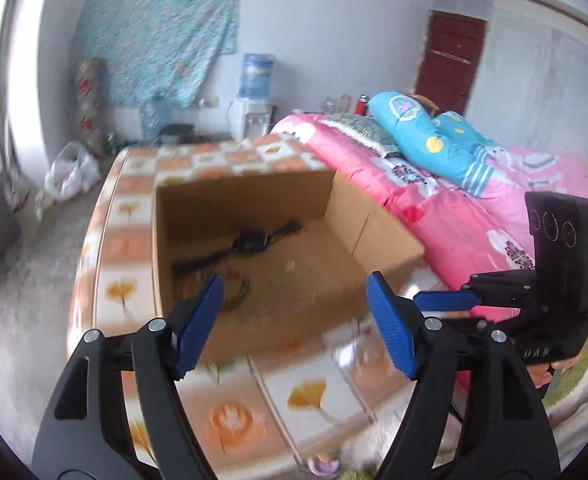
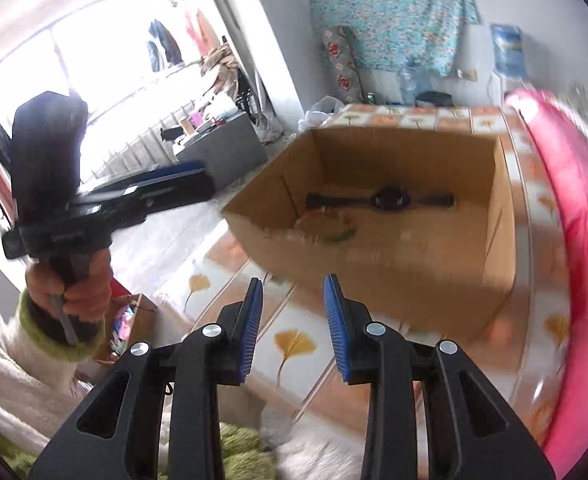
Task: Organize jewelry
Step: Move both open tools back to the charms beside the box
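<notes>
An open cardboard box [image 1: 370,232] [image 2: 498,216] stands on the patterned bed sheet. Inside it lie a black wristwatch [image 1: 250,242] [image 2: 390,199] and a coloured beaded bracelet [image 1: 236,290] [image 2: 326,226]. My left gripper [image 1: 294,312] is open and empty, just in front of the box's near wall. My right gripper [image 2: 292,322] is open and empty, a little in front of the box; its body shows at the right of the left wrist view [image 1: 550,280]. The left gripper's body shows at the left of the right wrist view [image 2: 78,208].
A pink quilt [image 1: 434,200] [image 2: 574,208] with a blue pillow [image 1: 438,136] lies right of the box. The bed's edge [image 1: 94,240] drops to the floor on the left. A water dispenser [image 1: 254,96] and bags stand at the far wall.
</notes>
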Demonstrator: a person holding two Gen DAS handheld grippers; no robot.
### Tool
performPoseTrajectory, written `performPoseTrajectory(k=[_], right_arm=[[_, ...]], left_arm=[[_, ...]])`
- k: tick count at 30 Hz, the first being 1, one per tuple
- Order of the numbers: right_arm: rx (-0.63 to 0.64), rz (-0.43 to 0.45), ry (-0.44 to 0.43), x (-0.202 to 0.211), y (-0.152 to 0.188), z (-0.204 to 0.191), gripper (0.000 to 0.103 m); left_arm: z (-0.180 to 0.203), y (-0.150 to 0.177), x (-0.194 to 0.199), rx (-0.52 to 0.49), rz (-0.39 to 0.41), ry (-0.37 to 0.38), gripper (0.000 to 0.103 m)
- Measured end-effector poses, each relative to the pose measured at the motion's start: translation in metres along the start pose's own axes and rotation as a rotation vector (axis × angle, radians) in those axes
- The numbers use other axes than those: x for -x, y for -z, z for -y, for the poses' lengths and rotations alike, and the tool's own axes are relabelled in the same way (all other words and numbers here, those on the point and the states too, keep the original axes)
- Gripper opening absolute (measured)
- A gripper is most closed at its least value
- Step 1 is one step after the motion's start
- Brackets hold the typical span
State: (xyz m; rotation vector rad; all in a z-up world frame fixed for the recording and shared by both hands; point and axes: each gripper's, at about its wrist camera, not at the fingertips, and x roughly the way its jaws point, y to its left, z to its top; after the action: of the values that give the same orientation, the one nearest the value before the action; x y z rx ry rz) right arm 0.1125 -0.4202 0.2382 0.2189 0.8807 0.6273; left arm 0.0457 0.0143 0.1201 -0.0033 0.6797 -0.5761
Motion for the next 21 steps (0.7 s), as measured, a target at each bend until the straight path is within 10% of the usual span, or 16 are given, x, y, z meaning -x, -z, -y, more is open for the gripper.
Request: performPoseTrajectory(k=[12, 21], right_arm=[[-0.230, -0.099, 0.162, -0.029, 0.048, 0.048, 0.032], [-0.188, -0.129, 0.255, -0.062, 0.046, 0.055, 0.029]], left_arm=[[0.017, 0.094, -0.069, -0.009, -0.145, -0.082, 0.070], [0.041, 0.099, -0.105, -0.115, -0.144, 0.001, 0.044]])
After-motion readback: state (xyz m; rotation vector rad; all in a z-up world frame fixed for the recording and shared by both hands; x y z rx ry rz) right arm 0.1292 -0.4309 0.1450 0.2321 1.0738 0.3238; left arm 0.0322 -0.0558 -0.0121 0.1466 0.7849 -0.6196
